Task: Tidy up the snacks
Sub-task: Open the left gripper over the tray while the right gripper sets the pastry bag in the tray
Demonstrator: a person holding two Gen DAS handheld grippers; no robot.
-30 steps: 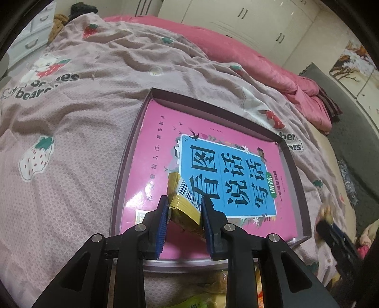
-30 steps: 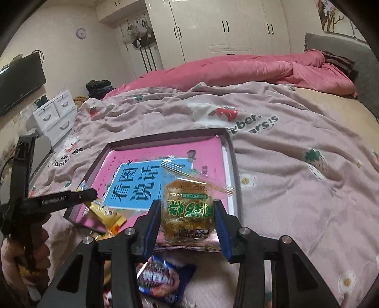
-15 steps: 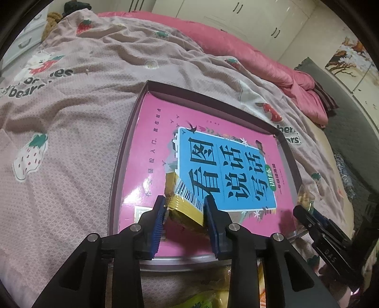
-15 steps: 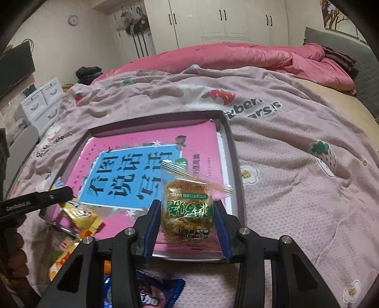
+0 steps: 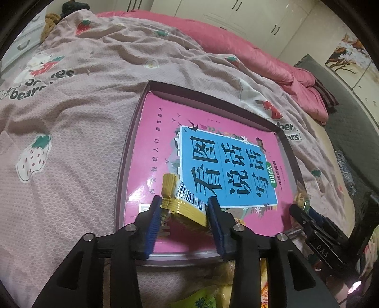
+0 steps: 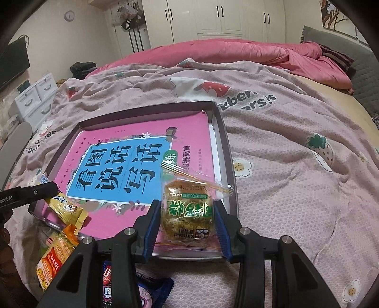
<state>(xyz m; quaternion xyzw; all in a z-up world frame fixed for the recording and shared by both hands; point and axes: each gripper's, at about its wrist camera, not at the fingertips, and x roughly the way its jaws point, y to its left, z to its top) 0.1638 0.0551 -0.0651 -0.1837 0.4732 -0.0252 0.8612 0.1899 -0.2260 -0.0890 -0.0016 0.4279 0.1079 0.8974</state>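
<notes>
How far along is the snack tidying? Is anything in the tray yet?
Early. One yellow packet lies in the tray between the jaws of the left gripper, which have just been opening. The right gripper grips a green-labelled packet over the tray's near corner, not yet set down. An orange packet and a blue packet wait on the bed.

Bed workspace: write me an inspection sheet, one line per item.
Surface: strawberry-print bedspread, rumpled.
Job's things: tray holding a pink book; yellow packet lying on it; green-labelled packet.
Clutter: loose snack packets by the tray's near edge.
Grippers: left hand-held gripper has just been opening, yellow packet between its jaws; right hand-held gripper clamps the green-labelled packet.
Cables: cord looped above the television.
Surroundings: wardrobes, pink duvet, drawer unit.
</notes>
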